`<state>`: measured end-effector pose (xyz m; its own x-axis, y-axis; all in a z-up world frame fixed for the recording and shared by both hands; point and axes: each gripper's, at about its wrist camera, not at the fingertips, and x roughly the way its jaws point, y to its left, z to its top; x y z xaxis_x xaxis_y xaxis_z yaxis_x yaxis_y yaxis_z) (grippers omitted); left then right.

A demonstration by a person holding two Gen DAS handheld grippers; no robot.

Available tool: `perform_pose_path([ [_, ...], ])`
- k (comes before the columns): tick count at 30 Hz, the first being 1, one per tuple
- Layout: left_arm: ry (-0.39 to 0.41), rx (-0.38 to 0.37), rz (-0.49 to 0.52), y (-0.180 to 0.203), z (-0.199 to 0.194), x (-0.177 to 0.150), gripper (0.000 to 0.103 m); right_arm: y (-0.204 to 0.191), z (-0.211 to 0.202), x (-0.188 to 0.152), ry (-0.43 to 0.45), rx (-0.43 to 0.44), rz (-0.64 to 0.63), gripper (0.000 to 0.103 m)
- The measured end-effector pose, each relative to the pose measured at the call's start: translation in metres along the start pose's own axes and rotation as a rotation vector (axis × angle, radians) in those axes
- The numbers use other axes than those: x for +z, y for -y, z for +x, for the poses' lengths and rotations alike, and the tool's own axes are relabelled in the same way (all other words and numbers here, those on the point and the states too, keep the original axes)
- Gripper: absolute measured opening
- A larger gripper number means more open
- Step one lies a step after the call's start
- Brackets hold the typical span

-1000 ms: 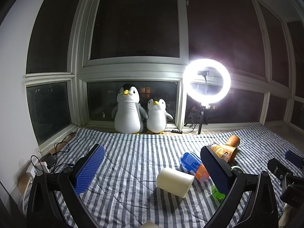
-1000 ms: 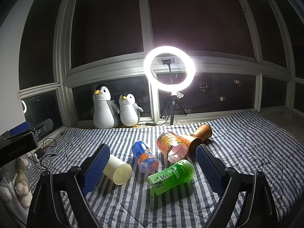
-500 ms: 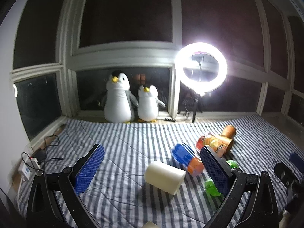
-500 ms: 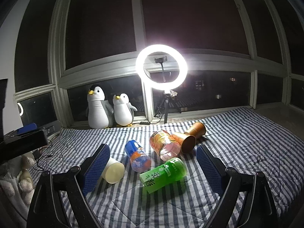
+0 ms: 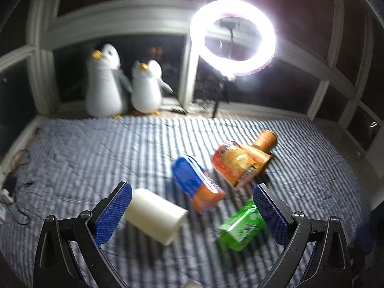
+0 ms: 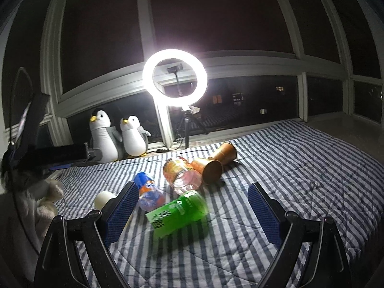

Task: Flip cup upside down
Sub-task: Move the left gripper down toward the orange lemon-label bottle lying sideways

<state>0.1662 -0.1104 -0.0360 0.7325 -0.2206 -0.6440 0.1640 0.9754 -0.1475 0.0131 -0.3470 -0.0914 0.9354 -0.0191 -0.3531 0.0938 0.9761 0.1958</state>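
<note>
Now, left fingers: we hold the left gripper (image 5: pixel 192 207) spread wide and empty, blue pads well apart, its left pad (image 5: pixel 112 213) just beside the closed end of the cream cup (image 5: pixel 156 218).
Right fingers: our right gripper (image 6: pixel 192 207) is likewise wide and holds nothing; the green bottle (image 6: pixel 178 212) lies between its pads but untouched.
Cup position: the cream cup lies on its side on the striped bed cover (image 5: pixel 84 163), open end toward the lower right in the left view; from the right view only its end (image 6: pixel 104 198) peeps out behind the left pad.
Neighbours: a blue-and-orange bottle (image 5: pixel 196 184) lies near the cup's right, an orange-labelled bottle (image 5: pixel 236 165) beyond it, and two copper cups (image 6: pixel 216 163) further back.
Background: two plush penguins (image 5: pixel 120 81) and a ring light (image 5: pixel 232 37) stand by the window.
Step in hand: we judge we are lining up the left gripper on the cream cup.
Doing it well: we would shift left so the cup's wall sits centred between the pads, grip across the middle of the body, close gently since the wall may flex, then lift clear before turning the rim down.
Risk: the soft cover may let the cup roll, and the blue-and-orange bottle is near enough to be nudged.
Caveat: the left view is blurred, so fine contact is uncertain.
</note>
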Motion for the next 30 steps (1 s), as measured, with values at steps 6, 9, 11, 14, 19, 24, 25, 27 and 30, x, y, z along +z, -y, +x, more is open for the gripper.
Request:
perform_pose_path([
  [6,-0.149,-0.057,-0.040,0.022,0.057,0.015,0.102,0.020,0.003,-0.004,-0.018,-0.027,0.020,0.090],
  [9,-0.235,-0.088,-0.077,0.030,0.087,0.021,0.102,0.030,0.003,-0.006,-0.024,-0.040,0.033,0.090],
  [11,-0.280,-0.096,-0.108,0.034,0.106,0.025,0.102,0.036,0.004,-0.007,-0.028,-0.048,0.043,0.090],
  [14,-0.328,-0.103,-0.126,0.039,0.127,0.030,0.102,0.046,0.004,-0.009,-0.033,-0.061,0.056,0.090],
  [19,-0.441,-0.125,-0.229,0.045,0.172,0.039,0.100,0.060,0.003,-0.012,-0.038,-0.086,0.077,0.090],
  [24,-0.497,-0.130,-0.271,0.060,0.211,0.047,0.094,0.075,0.003,-0.015,-0.053,-0.117,0.099,0.090],
  [25,-0.509,-0.124,-0.279,0.064,0.219,0.048,0.092,0.078,0.004,-0.016,-0.055,-0.123,0.102,0.090],
  [27,-0.535,-0.117,-0.303,0.066,0.233,0.049,0.088,0.085,0.003,-0.018,-0.060,-0.133,0.111,0.090],
  [30,-0.556,-0.101,-0.317,0.069,0.248,0.050,0.088,0.093,0.003,-0.020,-0.064,-0.148,0.121,0.090],
])
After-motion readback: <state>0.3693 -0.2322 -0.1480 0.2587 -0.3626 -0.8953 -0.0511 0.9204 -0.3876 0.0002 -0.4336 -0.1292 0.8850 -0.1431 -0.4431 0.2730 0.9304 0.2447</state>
